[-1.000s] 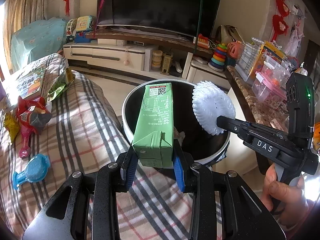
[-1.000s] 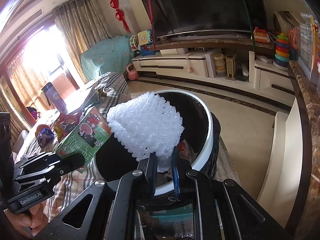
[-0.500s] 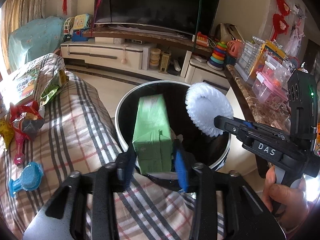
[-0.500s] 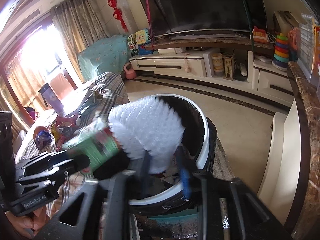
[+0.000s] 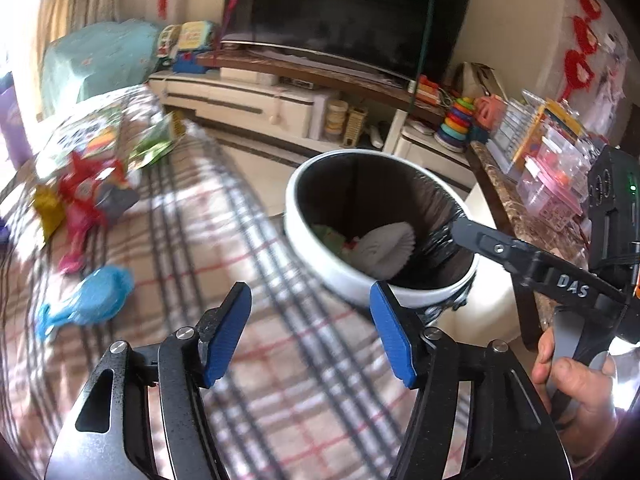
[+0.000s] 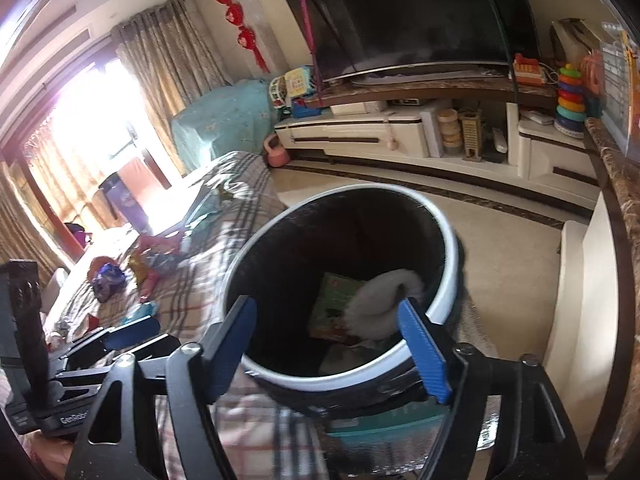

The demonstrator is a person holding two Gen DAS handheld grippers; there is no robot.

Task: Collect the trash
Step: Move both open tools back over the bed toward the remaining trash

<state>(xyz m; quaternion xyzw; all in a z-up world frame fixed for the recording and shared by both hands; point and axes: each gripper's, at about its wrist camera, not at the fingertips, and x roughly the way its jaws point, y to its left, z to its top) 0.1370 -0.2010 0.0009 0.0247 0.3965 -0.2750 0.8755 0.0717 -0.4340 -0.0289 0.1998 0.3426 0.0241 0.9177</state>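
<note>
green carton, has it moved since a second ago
Yes. The green carton was held above the trash bin's white rim; it now lies down inside the bin beside the white foam net. The left gripper is opening, with nothing between its pads.

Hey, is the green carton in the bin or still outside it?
In the bin. The carton lies at the bottom of the bin beside the white foam net, clear of both tongs.
</note>
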